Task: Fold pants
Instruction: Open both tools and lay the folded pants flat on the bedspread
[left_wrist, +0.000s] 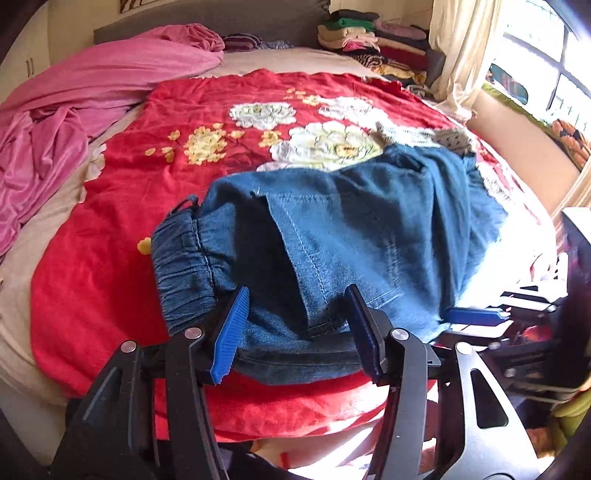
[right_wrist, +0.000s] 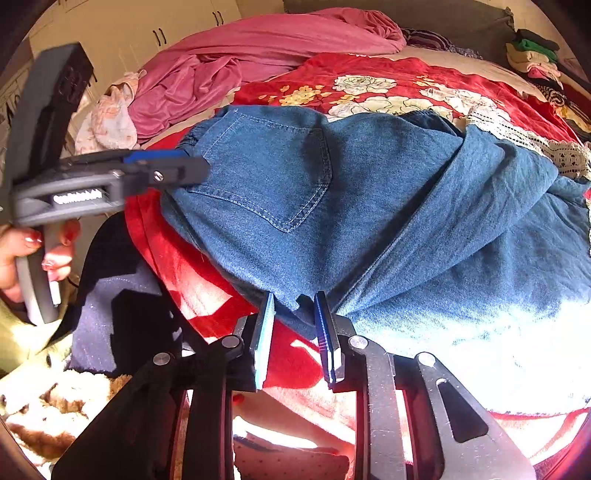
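On red blanket (left_wrist: 110, 229) — pants (left_wrist: 332, 229) between both claws | left claw (left_wrist: 295, 328) wide | right claw (right_wrist: 295, 332) narrow, unclamped

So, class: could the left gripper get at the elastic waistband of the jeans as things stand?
Probably yes. The waistband lies uncovered just left of the left gripper, whose jaws stand apart around denim of the jeans.

Blue denim pants (left_wrist: 354, 229), red blanket (left_wrist: 110, 277) with white and yellow flowers, pink sheet (left_wrist: 74, 92)
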